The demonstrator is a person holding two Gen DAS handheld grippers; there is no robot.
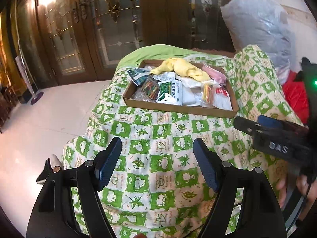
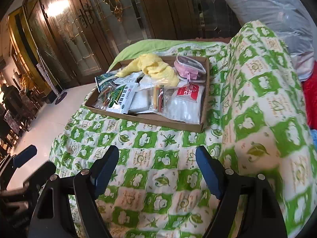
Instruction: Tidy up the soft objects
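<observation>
A shallow cardboard tray (image 1: 178, 110) (image 2: 142, 120) sits on a green-and-white patterned quilt (image 1: 158, 158) (image 2: 158, 158). In it lie a yellow cloth (image 1: 182, 68) (image 2: 154, 67), a pink zip pouch (image 2: 188, 67) (image 1: 215, 73), a green-and-white packet (image 1: 170, 93) (image 2: 118, 97), clear plastic bags (image 2: 184, 107) and small packs of coloured sticks (image 2: 158, 99) (image 1: 207, 94). My left gripper (image 1: 157, 162) is open and empty above the quilt, short of the tray. My right gripper (image 2: 157, 168) is open and empty too; it also shows in the left wrist view (image 1: 245, 127), near the tray's right corner.
The quilt bulges up in a ridge on the right (image 2: 267, 99). A large clear plastic bag (image 1: 261, 25) (image 2: 277, 10) and red fabric (image 1: 297, 97) lie behind it. Glass-panelled wooden doors (image 1: 79, 29) stand beyond a white tiled floor (image 1: 39, 129) on the left.
</observation>
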